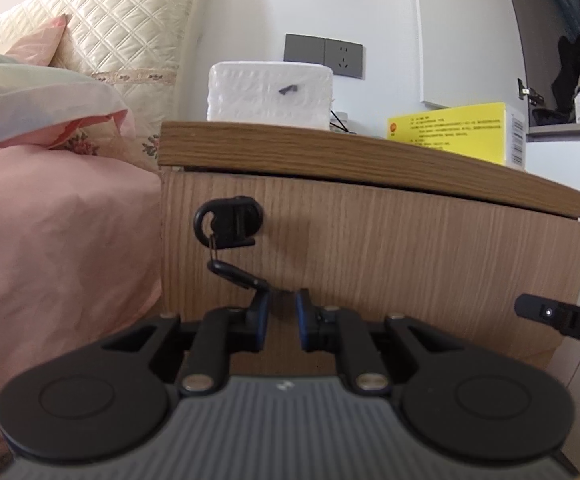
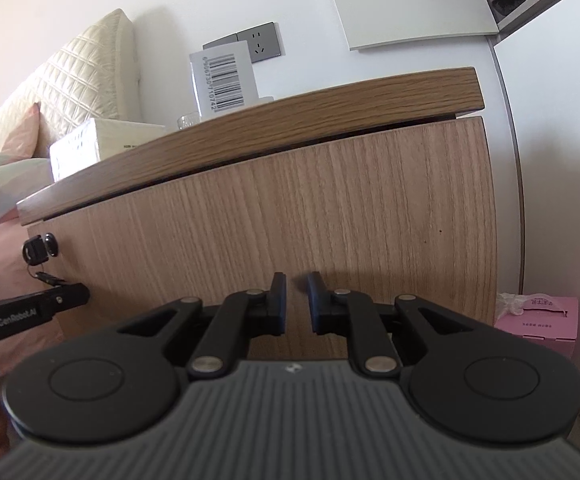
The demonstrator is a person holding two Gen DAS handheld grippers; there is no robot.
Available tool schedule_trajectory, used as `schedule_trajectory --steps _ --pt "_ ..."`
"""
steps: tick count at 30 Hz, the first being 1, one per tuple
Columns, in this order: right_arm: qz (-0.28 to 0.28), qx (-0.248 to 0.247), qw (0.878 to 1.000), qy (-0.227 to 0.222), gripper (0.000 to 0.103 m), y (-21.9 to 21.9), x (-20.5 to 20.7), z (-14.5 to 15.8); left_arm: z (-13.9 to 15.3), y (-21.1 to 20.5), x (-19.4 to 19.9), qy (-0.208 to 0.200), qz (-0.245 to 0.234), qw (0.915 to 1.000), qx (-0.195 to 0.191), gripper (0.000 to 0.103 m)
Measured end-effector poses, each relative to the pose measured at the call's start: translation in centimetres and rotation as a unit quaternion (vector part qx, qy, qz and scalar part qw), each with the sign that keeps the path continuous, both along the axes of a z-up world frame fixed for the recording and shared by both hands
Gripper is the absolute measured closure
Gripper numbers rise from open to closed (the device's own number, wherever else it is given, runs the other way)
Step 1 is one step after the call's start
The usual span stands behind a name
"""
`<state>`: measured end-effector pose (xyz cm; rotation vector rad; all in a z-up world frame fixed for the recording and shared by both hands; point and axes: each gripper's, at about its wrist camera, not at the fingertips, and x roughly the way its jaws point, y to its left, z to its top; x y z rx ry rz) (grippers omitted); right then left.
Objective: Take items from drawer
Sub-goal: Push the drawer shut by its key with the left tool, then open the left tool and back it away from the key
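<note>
The wooden drawer front (image 1: 409,248) (image 2: 290,200) of a bedside cabinet is closed under the darker top board (image 1: 329,152). A black key (image 1: 230,220) (image 2: 42,250) sits in the lock at its upper left, and a second key (image 1: 234,272) (image 2: 50,279) hangs from it on a ring. My left gripper (image 1: 282,304) (image 2: 84,294) is against the drawer front just below the lock, narrowly open, and the hanging key rests on the tip of its left finger. My right gripper (image 2: 297,280) (image 1: 529,310) faces the middle of the drawer front, narrowly open and holding nothing. The drawer's contents are hidden.
On the cabinet top stand a white tissue pack (image 1: 270,94) (image 2: 78,144), a yellow box (image 1: 453,132) with a barcode end (image 2: 226,76), and a small glass (image 2: 188,121). A bed with pink sheets (image 1: 50,240) adjoins the left side. A pink box (image 2: 537,318) lies on the floor to the right.
</note>
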<state>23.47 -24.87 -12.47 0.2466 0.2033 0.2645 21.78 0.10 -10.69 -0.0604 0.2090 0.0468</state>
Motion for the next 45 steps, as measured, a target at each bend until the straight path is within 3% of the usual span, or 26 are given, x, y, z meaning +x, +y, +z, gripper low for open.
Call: schedule_trajectory --steps 11,15,21,45 --pt "0.021 -0.011 1.000 0.006 0.088 0.6 -0.1 0.6 0.0 0.4 0.3 0.009 -0.020 0.9998 0.005 0.080" --pt "0.029 -0.021 0.999 0.001 0.088 1.1 -1.2 1.6 0.5 0.9 -0.2 0.015 -0.007 0.9997 0.019 0.080" --pt "0.033 -0.028 0.999 0.011 0.088 1.6 -3.5 2.6 1.9 1.6 -2.0 0.025 -0.008 0.9996 0.009 0.080" --pt "0.046 -0.025 0.999 0.011 0.088 2.4 -17.1 9.3 7.1 -0.1 -16.5 0.033 -0.032 0.9989 0.008 0.080"
